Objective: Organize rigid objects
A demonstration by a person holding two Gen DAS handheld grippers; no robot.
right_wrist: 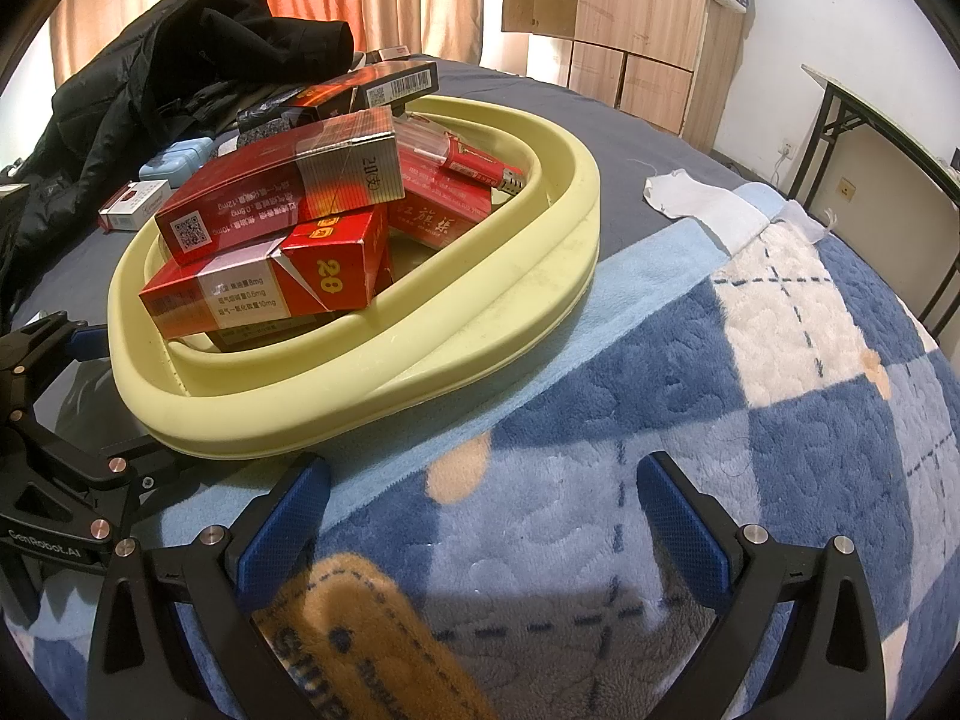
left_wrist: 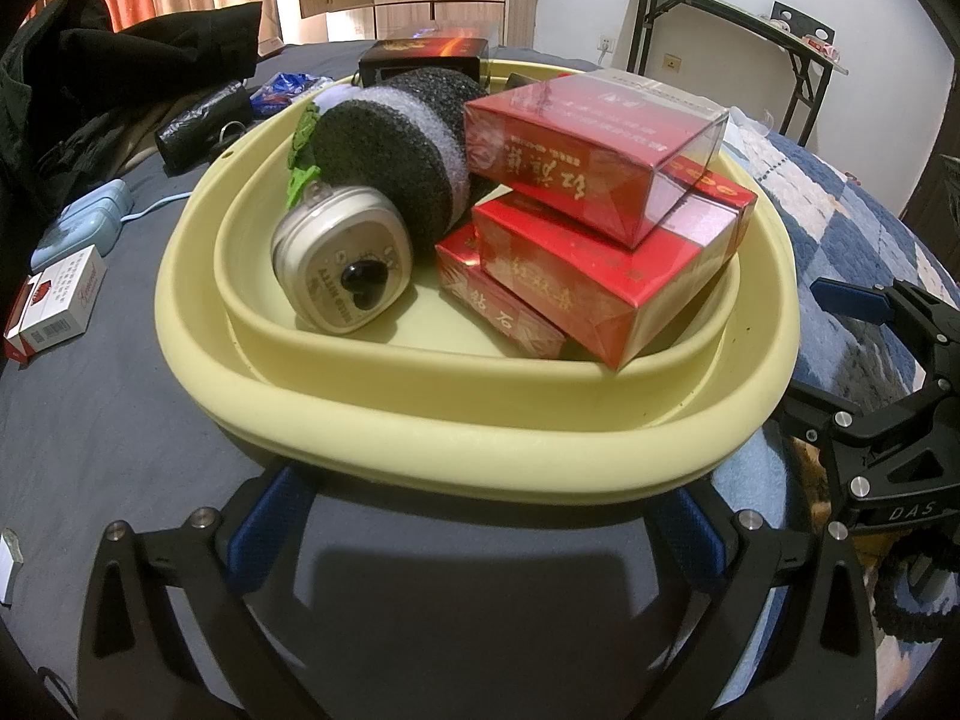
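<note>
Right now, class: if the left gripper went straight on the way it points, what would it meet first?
The left gripper would probably meet the yellow basin's near rim first, just ahead of its open jaws.

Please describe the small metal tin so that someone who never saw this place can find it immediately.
Find the pale yellow basin on the dark bedsheet. Inside it, on the side away from the stacked red cartons, the small metal tin leans against a black and lilac foam roll. It is the only silver thing there, rounded, with a black heart on its face.
</note>
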